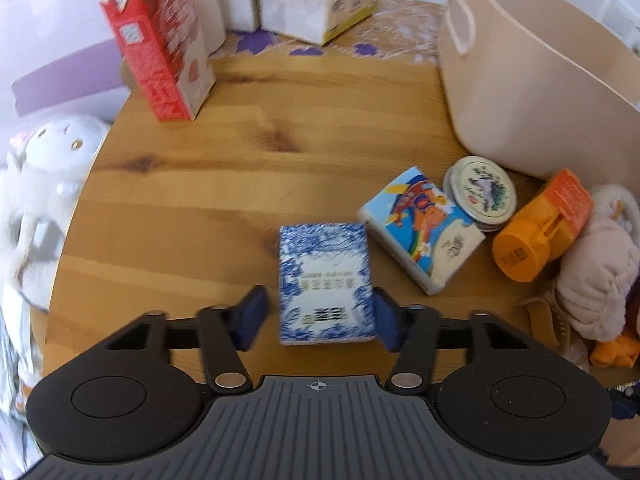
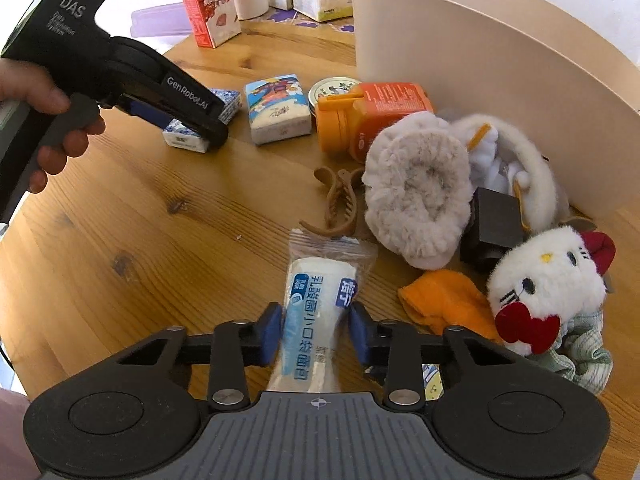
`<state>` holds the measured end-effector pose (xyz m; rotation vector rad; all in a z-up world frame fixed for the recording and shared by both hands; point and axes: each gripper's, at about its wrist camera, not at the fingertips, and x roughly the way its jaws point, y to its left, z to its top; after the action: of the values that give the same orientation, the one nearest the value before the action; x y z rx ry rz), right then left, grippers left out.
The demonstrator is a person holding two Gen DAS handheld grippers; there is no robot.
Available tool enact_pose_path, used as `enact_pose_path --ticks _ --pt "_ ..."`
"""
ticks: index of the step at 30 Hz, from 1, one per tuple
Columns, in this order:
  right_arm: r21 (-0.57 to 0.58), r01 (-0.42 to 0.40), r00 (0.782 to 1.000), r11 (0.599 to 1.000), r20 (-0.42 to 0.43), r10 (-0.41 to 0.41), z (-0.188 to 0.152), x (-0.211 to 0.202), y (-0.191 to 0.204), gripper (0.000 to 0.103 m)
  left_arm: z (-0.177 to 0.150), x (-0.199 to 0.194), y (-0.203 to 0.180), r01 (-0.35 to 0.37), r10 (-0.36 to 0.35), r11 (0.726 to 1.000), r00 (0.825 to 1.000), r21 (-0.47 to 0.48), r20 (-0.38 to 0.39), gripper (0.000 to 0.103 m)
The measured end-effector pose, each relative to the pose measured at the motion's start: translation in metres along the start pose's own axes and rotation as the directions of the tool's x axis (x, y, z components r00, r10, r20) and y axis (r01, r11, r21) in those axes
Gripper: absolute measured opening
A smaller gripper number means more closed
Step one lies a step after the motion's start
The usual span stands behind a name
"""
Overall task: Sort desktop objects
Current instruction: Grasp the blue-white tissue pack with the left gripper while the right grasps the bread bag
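A blue-and-white tissue pack (image 1: 324, 284) lies flat on the round wooden table (image 1: 200, 184). My left gripper (image 1: 316, 316) straddles its near end: the right pad touches the pack's edge, and a strip of wood shows between the left pad and the pack. From the right wrist view, that left gripper (image 2: 192, 128) points down over the same tissue pack (image 2: 186, 138), held by a person's hand (image 2: 48, 128). My right gripper (image 2: 316, 332) is shut on a clear-wrapped white packet with blue print (image 2: 320, 304), both pads against its sides.
A beige bin (image 2: 480, 80) stands at the right. Beside it lie a cartoon tissue pack (image 2: 278, 110), a round tin (image 1: 482, 190), an orange bottle (image 2: 372, 118), a brown hair claw (image 2: 340, 200), fluffy slippers (image 2: 420, 196), a white plush cat (image 2: 548, 284) and an orange cloth (image 2: 444, 300). A red carton (image 1: 160, 44) stands far left.
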<state>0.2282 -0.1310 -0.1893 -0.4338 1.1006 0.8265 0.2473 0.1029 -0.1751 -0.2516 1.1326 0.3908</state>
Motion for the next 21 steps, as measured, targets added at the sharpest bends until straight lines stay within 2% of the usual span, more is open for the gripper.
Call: enact_pose_path --ticks 10,21 --pt "-0.004 -0.007 1.000 1.000 0.008 0.007 -0.003 -0.006 -0.002 0.025 -0.007 -0.006 -0.003 0.020 -0.020 0.999 1.000 0.033 -0.007 0.046" --pt "-0.006 -0.028 0.997 1.000 0.074 0.028 -0.009 -0.033 -0.003 0.024 -0.026 -0.041 -0.005 0.045 -0.048 0.996 0.998 0.074 0.042 0.046"
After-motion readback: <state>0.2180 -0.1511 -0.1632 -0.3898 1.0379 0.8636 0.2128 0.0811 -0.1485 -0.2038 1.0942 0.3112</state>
